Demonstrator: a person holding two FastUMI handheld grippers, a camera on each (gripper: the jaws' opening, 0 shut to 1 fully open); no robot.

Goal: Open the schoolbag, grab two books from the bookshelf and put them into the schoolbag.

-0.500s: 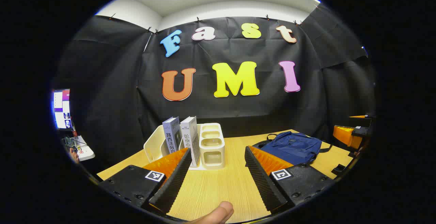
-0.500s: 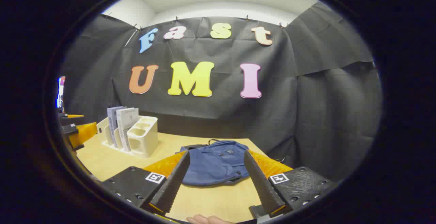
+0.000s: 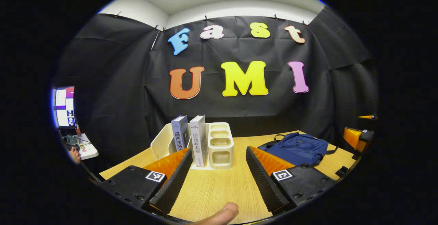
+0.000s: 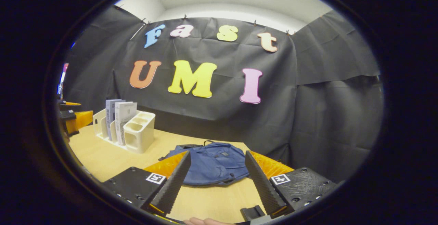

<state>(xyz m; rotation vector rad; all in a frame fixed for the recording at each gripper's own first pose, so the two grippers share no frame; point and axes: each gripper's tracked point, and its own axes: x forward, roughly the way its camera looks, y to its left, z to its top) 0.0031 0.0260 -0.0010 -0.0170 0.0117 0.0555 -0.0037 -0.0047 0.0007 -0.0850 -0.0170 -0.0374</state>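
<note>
2 books (image 3: 190, 139) stand upright in 1 bookshelf (image 3: 219, 146); 1 schoolbag (image 4: 214, 163) lies flat on the surface (image 3: 226, 190). Left tool (image 3: 217, 175) and right tool (image 4: 215, 179) both gape wide, holding nothing.

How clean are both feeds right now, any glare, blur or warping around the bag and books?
Left gripper view: sharp, evenly lit, books crisp; fisheye bends the table edge. Right gripper view: schoolbag sharp between the open tongs, no glare; walls bow toward the rim.
</note>
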